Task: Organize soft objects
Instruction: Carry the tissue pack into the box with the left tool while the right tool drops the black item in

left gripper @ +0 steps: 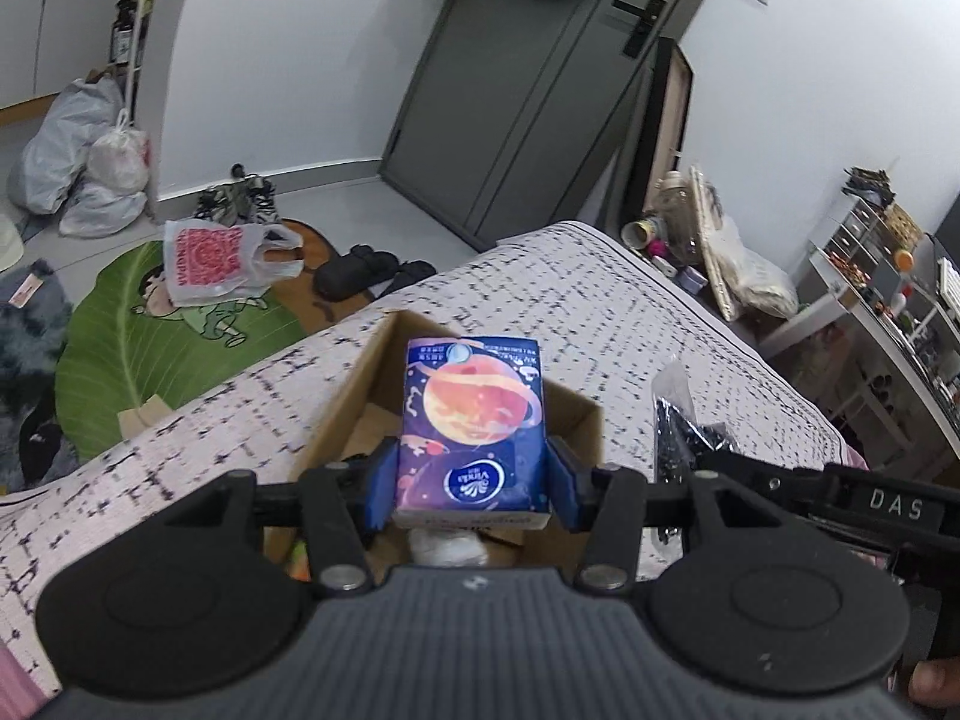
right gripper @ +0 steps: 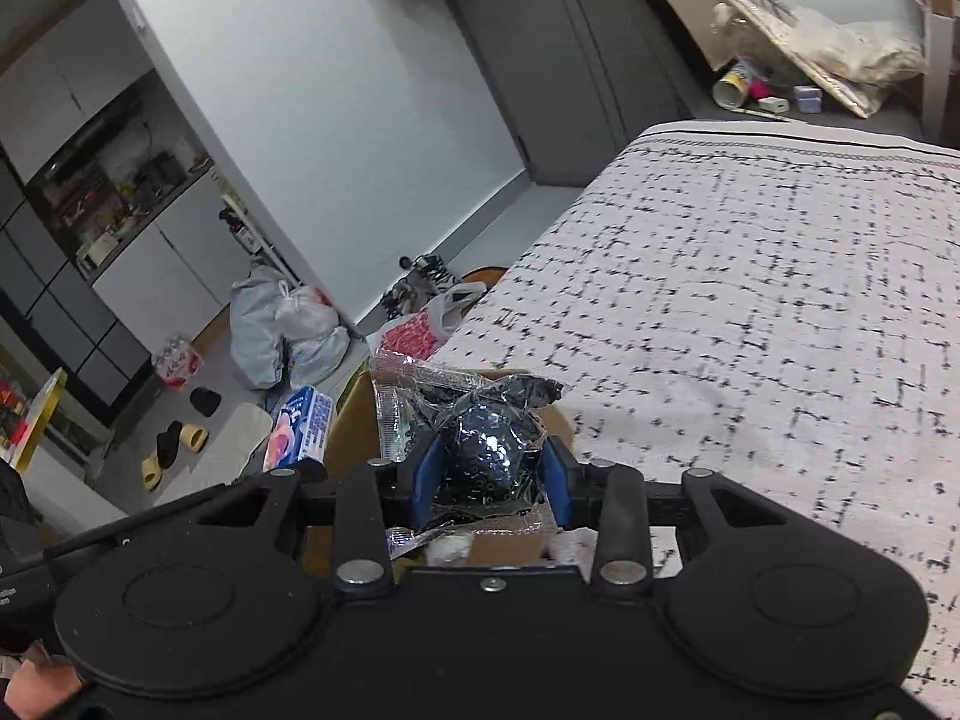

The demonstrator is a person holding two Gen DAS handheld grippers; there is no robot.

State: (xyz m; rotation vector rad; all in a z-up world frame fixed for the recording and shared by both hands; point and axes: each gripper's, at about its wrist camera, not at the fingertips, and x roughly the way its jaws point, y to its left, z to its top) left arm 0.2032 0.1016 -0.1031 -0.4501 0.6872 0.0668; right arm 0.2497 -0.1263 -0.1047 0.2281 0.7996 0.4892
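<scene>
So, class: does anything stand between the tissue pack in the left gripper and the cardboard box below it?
Nothing visible does. The left gripper holds the tissue pack directly over the open cardboard box; a white item already lies inside.

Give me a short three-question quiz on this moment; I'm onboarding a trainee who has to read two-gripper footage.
1. True or false: the left gripper is shut on the tissue pack.
2. What does the right gripper hold?
A. a slipper
B. a clear plastic bag of small black items
C. a pillow
3. Fill in: both held things hang over the open cardboard ____, which sits on the bed.

Key
1. True: the blue pads press both sides of the pack.
2. B: the pads close on the bag's bulge.
3. box.
</scene>
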